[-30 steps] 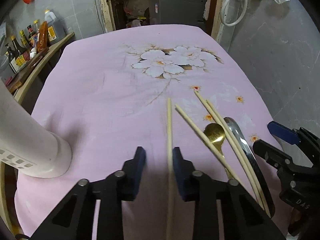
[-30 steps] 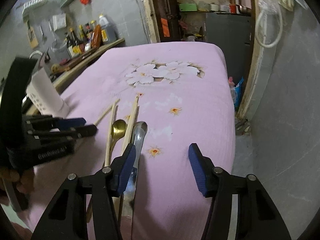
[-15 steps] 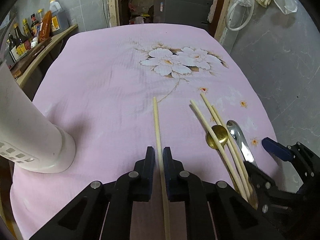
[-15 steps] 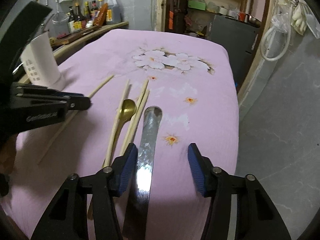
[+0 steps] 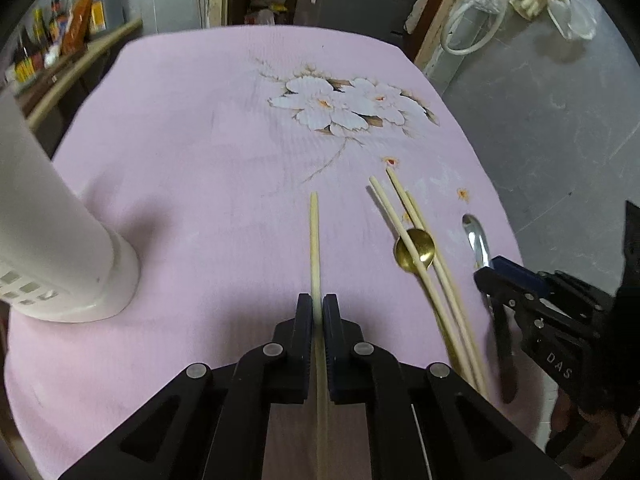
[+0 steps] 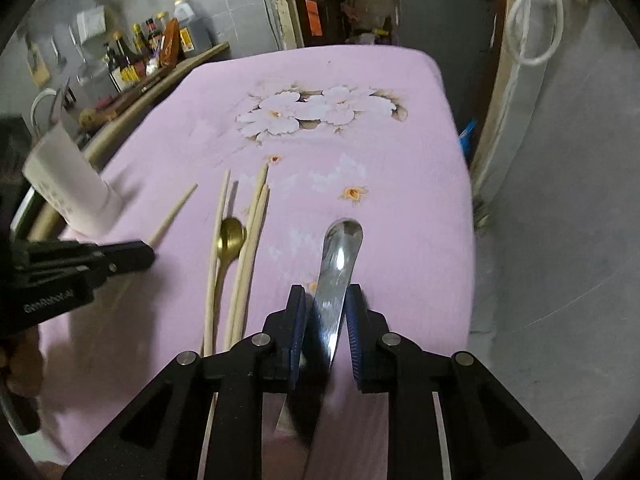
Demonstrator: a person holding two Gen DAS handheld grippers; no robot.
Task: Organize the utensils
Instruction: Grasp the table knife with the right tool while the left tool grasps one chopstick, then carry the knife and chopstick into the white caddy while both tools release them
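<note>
1. Left wrist view: the left gripper [image 5: 318, 312] is clamped on a single pale chopstick [image 5: 315, 236], its dark pads pressed against both sides; the stick runs straight ahead over the pink flowered tablecloth [image 5: 208, 152].
2. Right wrist view: the right gripper [image 6: 326, 304] has just been closing, with the handle of a steel spoon [image 6: 338, 256] between the blue pads; the handle looks touched on both sides, though blur makes the contact uncertain.
3. Between the two tools lie three more chopsticks [image 5: 424, 248] crossing a gold spoon [image 5: 415, 254].
4. A white utensil holder [image 5: 48, 240] stands at the left, well apart from the utensils.
</note>
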